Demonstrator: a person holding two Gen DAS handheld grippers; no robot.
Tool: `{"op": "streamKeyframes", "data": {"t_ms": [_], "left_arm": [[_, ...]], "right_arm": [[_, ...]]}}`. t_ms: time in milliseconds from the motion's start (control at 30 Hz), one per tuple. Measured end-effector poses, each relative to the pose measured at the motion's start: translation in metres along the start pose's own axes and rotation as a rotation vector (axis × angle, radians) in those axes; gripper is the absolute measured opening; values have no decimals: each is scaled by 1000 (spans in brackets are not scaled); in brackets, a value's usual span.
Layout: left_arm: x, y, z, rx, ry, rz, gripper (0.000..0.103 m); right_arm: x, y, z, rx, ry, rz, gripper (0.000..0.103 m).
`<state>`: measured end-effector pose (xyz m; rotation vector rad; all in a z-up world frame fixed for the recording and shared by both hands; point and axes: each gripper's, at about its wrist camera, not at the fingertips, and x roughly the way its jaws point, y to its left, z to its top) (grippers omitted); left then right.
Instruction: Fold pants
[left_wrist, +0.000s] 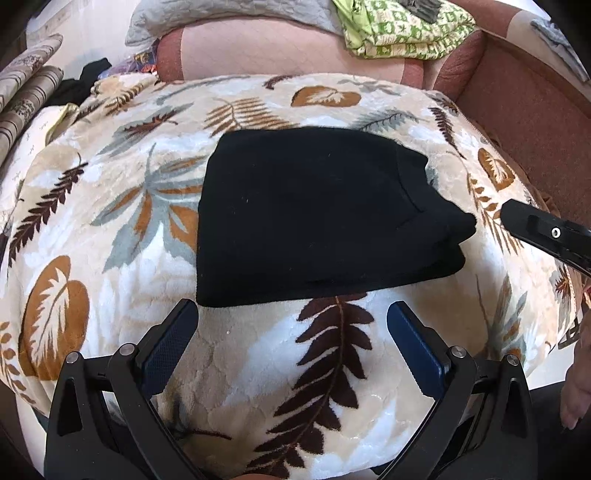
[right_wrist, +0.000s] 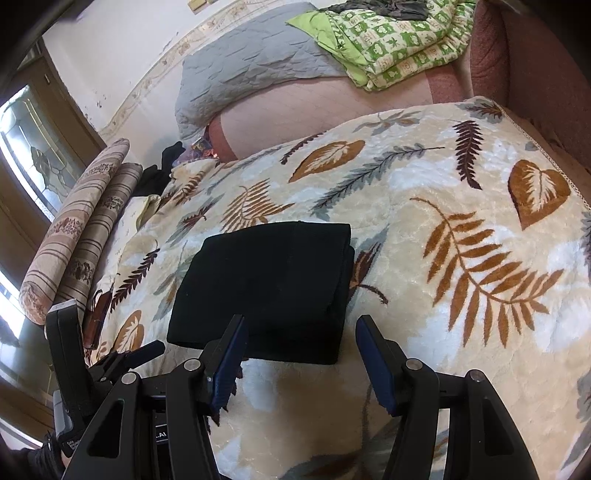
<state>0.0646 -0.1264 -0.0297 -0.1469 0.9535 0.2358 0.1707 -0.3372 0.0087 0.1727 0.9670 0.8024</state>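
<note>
Both jaws stand wide open and hold nothing. From the left wrist view, the left gripper (left_wrist: 291, 328) hovers just short of the near edge of the black pants (left_wrist: 317, 218), which lie folded into a compact rectangle on the leaf-patterned blanket (left_wrist: 110, 206). One corner at the bundle's right side pokes out past the stack, and the tip of the right gripper (left_wrist: 532, 225) sits just beside it.

From the right wrist view, the right gripper (right_wrist: 299, 350) frames the near right corner of the pants (right_wrist: 266, 284) — the layered edges show along the bundle's right side. The fold looks essentially finished; any last tidy-up would best be a light tuck of that stray corner, pressing flat without dragging the layers apart.

Only a fragment of white lettering shows on the gripper body — too partial to read. No brand is legible on the pants.
</note>
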Motion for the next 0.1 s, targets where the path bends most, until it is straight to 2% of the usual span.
{"op": "streamKeyframes", "data": {"t_ms": [100], "left_arm": [[-1,-3,0,19,-8,9,102]], "right_arm": [[0,0,0,-2,-2,0,60]]}}
